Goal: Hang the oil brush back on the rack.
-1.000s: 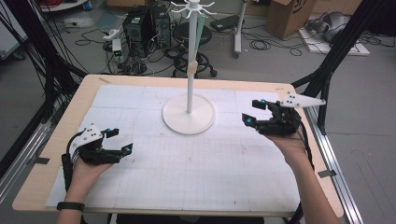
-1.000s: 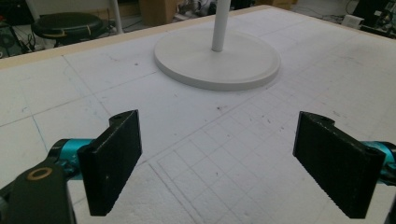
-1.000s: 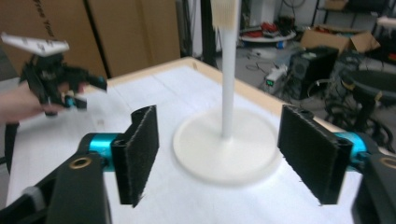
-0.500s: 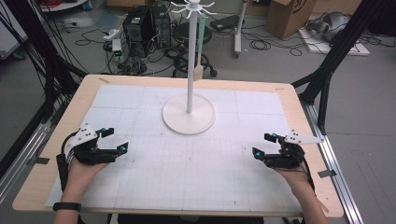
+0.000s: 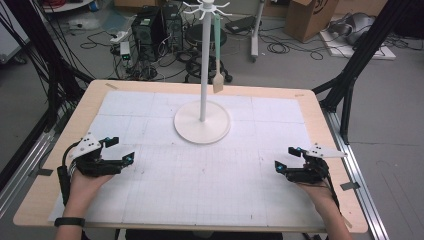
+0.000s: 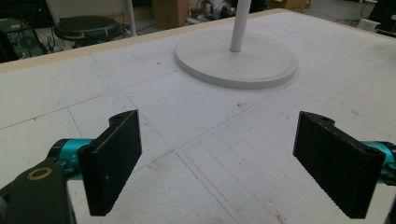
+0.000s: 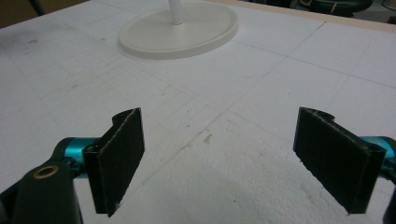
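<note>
Both tools rest low on the white gridded desk (image 5: 165, 200), jaws spread wide with nothing between them: the left tool (image 5: 119, 151) at 8 o'clock and the right tool (image 5: 286, 159) at 4 o'clock of the white hook stand (image 5: 202, 122), from which a spatula (image 5: 217, 75) hangs.

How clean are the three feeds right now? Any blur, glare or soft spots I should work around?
High view: even light, soft overall, no glare on the white mat; the spatula hanging on the stand is small and fuzzy. Left gripper view: the open left claw is sharp, the background chair is soft. Right gripper view: the right claw is crisp, the stand's base is slightly washed out.
</note>
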The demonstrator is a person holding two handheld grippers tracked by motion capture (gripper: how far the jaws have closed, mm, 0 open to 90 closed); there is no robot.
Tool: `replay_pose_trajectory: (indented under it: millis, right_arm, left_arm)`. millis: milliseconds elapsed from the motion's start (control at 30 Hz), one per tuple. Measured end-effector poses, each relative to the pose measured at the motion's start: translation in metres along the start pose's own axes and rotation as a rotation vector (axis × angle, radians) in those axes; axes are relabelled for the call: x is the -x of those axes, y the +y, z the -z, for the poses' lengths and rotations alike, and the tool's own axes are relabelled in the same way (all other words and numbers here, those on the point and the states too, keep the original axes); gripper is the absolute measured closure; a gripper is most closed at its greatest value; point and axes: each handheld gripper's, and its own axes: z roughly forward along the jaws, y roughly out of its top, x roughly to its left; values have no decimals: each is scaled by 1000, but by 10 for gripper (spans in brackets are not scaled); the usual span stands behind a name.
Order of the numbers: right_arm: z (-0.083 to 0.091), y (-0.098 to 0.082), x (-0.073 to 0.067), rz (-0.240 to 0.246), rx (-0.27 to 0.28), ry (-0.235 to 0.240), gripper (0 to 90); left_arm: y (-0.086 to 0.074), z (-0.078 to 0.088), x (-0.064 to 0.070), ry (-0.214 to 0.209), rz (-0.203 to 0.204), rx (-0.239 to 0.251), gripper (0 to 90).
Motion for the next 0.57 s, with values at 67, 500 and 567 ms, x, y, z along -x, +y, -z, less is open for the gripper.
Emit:
replay_pose_trajectory:
  millis: [67, 500, 567]
  right_arm:
    - [0, 0, 0, 5, 0, -3, 151]
    - [-4, -3, 2, 11, -17, -8, 150]
    - [-4, -3, 2, 1, -20, -9, 150]
  left_arm:
    - [0, 0, 0, 1, -1, 0, 160]
    - [-2, -1, 1, 9, -3, -12, 160]
    - [-2, -1, 1, 11, -9, -20, 160]
